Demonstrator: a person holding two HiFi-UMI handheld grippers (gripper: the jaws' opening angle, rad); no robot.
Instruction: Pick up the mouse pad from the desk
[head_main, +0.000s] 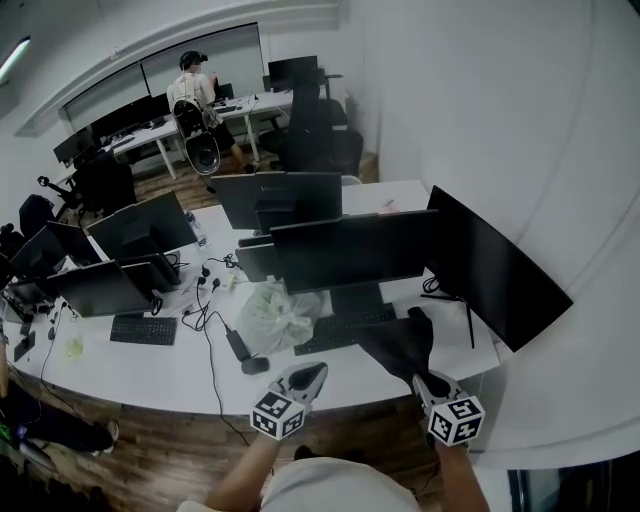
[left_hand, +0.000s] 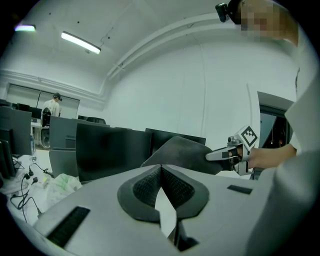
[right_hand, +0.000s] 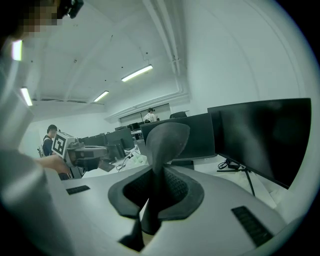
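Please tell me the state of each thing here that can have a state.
mouse pad: in the air above the desk, bent, held at one edge
right gripper: shut on the mouse pad
left gripper: shut, empty
monitors: screens dark
plastic bag: crumpled, lying on the desk

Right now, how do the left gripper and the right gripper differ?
Load: the right gripper is clamped on the dark mouse pad, which curls up out of its jaws. The left gripper holds nothing.
Contact: the right gripper carries the mouse pad clear of the desk. The left gripper is apart from the pad, off to its side.
Shared: both have their jaws closed, and both sit at the desk's near edge.
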